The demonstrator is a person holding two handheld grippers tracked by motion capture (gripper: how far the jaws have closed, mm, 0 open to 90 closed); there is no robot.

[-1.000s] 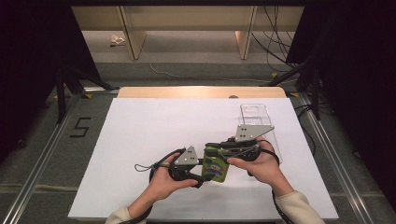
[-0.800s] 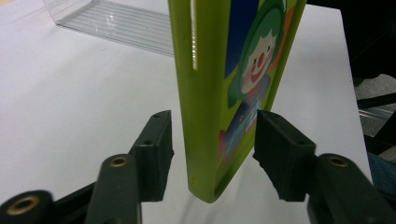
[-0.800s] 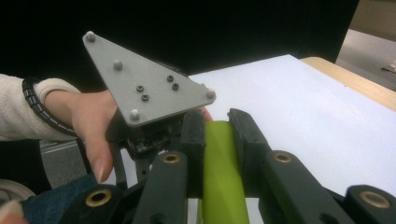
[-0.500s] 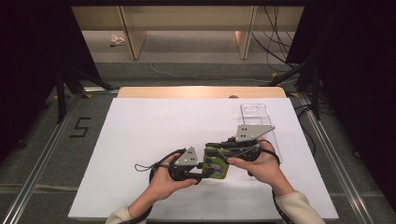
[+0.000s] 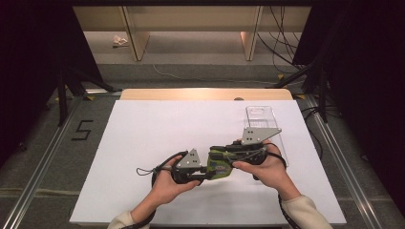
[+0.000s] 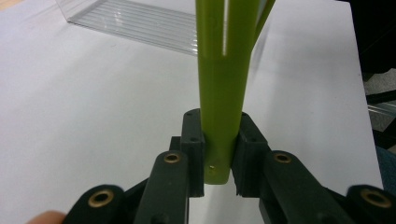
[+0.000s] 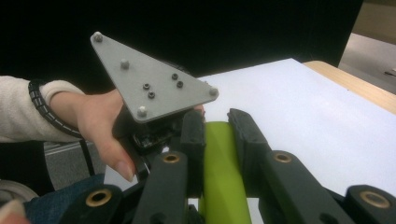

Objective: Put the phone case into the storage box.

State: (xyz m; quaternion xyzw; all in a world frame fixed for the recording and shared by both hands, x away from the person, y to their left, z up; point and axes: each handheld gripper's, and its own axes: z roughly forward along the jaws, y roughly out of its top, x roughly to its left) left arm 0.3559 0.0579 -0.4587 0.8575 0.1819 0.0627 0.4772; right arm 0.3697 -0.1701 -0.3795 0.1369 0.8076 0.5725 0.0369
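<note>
A flat green object with a camouflage face (image 5: 220, 164) hangs just above the white table between both grippers. My left gripper (image 5: 209, 172) comes in from the left. Its jaws have just been closing, and its pads (image 6: 194, 140) now press on the object's plain green edge (image 6: 222, 70). My right gripper (image 5: 225, 151) holds the object's far side from the right. In the right gripper view its jaws (image 7: 215, 123) are shut on the green edge (image 7: 219, 177). Beyond them sit the left gripper's grey plate (image 7: 154, 86) and the hand holding it.
A clear ribbed plastic tray (image 5: 261, 119) lies on the white table cover (image 5: 157, 133) at the back right, just beyond the right hand; it also appears in the left gripper view (image 6: 135, 21). Dark stands and cables flank the table.
The left gripper's jaws have drawn in onto the green object. Both hands and the object have stayed in nearly the same spot.
</note>
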